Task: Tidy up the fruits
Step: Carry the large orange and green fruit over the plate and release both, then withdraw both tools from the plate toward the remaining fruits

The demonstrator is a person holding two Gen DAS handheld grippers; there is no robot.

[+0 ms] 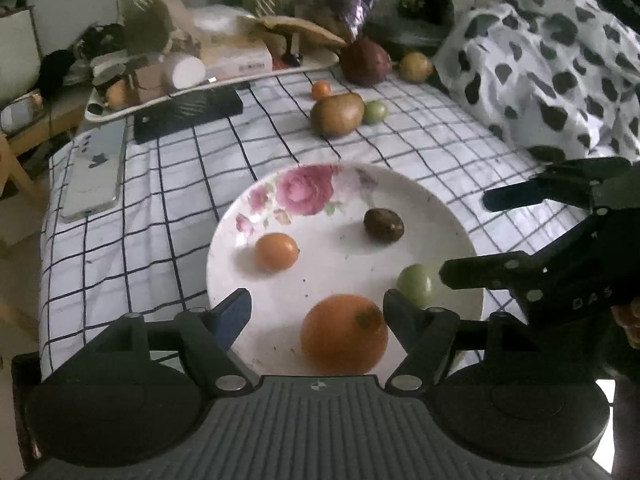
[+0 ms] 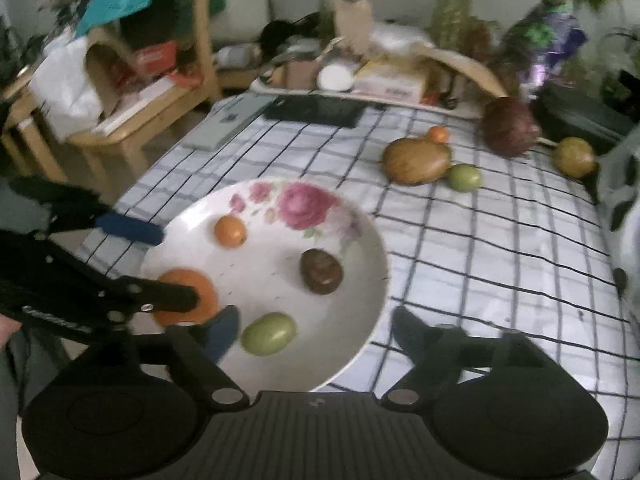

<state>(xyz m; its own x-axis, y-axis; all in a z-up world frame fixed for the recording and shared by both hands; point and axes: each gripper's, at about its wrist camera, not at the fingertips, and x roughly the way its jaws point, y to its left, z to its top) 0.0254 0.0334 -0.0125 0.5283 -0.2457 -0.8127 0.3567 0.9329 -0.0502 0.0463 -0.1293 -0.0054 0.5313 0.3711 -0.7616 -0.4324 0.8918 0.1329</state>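
Observation:
A white plate with pink roses (image 1: pixel 340 268) (image 2: pixel 272 284) sits on the checked cloth. In it lie a small orange fruit (image 1: pixel 276 257), a dark brown fruit (image 1: pixel 383 225), a green fruit (image 1: pixel 416 289) (image 2: pixel 268 334) and a large orange (image 1: pixel 344 334) (image 2: pixel 186 278). My left gripper (image 1: pixel 316 306) (image 2: pixel 179 267) stands open astride the large orange, with room on its left side. My right gripper (image 2: pixel 316 320) (image 1: pixel 466 236) is open wide over the plate's near right rim, and the green fruit lies loose beside its left finger.
Farther back on the cloth lie a big brown fruit (image 1: pixel 337 114), a small green one (image 1: pixel 375 112), a tiny orange one (image 1: pixel 321 89), a dark red fruit (image 1: pixel 366 62) and a yellow one (image 1: pixel 416 66). A phone (image 1: pixel 94 176), a cluttered tray (image 1: pixel 120 108) and a spotted cloth (image 1: pixel 540 60) border the table.

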